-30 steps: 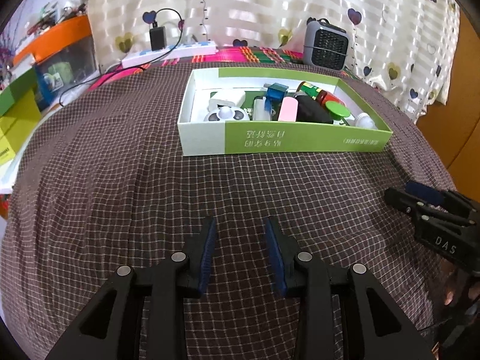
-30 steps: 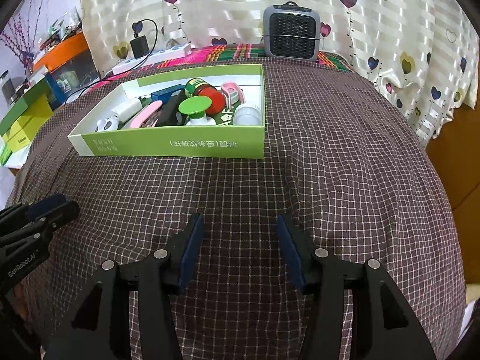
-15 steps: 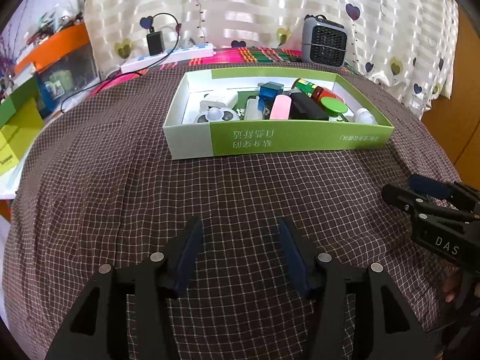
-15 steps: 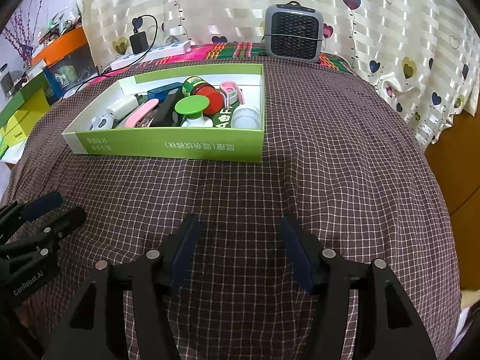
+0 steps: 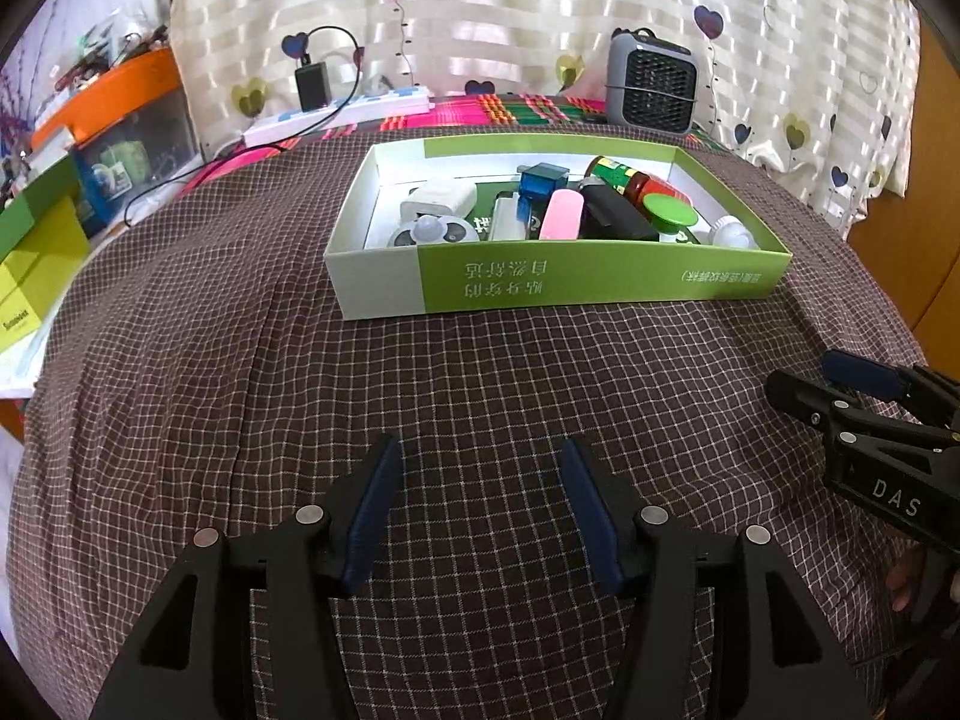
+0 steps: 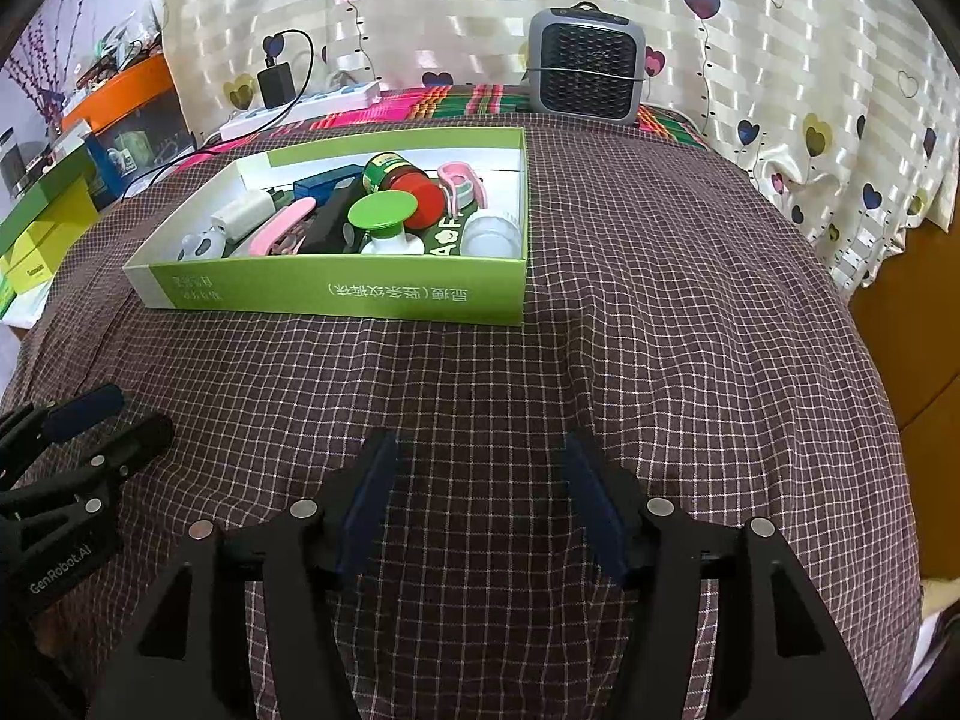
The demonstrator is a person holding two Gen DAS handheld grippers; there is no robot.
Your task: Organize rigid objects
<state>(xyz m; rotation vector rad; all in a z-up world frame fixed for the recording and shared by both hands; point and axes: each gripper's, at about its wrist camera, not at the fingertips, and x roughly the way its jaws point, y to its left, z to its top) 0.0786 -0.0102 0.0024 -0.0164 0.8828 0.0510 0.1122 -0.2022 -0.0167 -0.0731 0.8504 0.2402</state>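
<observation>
A green and white cardboard box (image 5: 600, 285) (image 6: 336, 297) sits on the checked cloth ahead of both grippers. It holds several small items: a pink case (image 5: 561, 213), a black case (image 5: 618, 216), a green-capped bottle (image 6: 384, 216), a red-lidded jar (image 6: 414, 189), a blue box (image 5: 540, 180) and a white round gadget (image 5: 435, 231). My left gripper (image 5: 480, 474) is open and empty above the cloth, well short of the box. My right gripper (image 6: 480, 468) is open and empty, also short of the box; it shows at the right of the left wrist view (image 5: 840, 384).
A grey fan heater (image 6: 582, 69) stands behind the box by the heart-print curtain (image 6: 780, 60). A white power strip with a black charger (image 5: 336, 111) lies at the back left. Storage boxes (image 5: 36, 252) stand at the far left. The cloth drops off at the right.
My left gripper's jaws have spread wider. Both grippers have drawn back slightly from the box. Nothing in the box has moved.
</observation>
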